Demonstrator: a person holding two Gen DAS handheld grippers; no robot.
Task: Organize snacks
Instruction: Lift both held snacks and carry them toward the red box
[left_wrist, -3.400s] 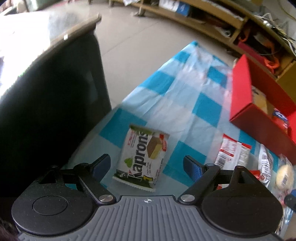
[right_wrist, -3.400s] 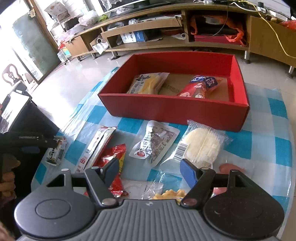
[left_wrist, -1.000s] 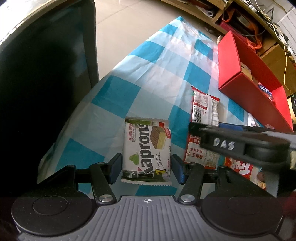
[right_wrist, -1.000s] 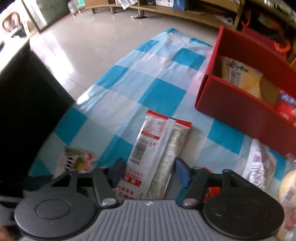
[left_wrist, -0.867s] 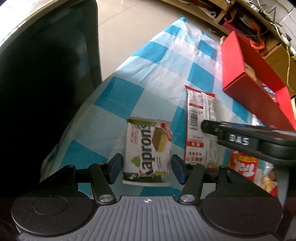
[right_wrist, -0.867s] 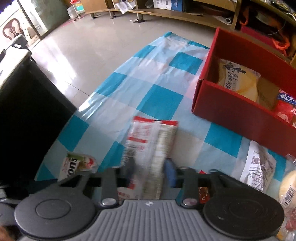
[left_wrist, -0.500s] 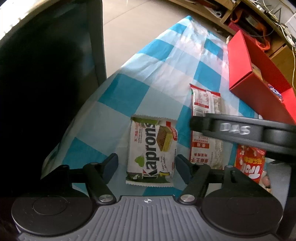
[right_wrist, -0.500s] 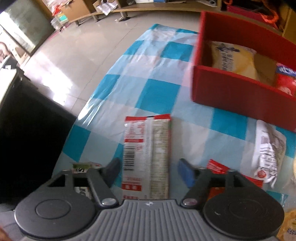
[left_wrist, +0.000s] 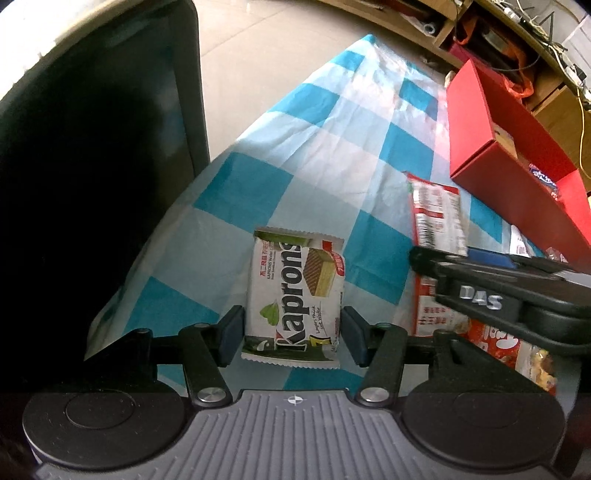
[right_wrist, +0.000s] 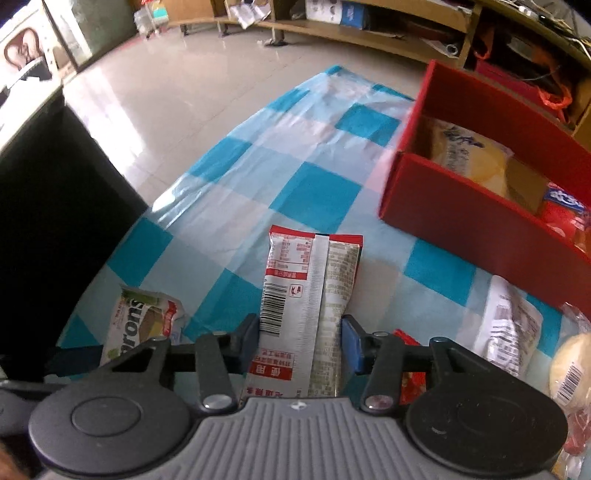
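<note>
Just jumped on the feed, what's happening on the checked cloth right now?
A person is sorting snacks with a gripper in each hand. The left gripper has just been closing around the Kaprons wafer pack, which lies flat on the cloth between its fingers. The right gripper has just been closing too, its pads against the sides of the long red-and-white packet. Neither looks lifted yet. The red box beyond already holds a couple of snacks.
</note>
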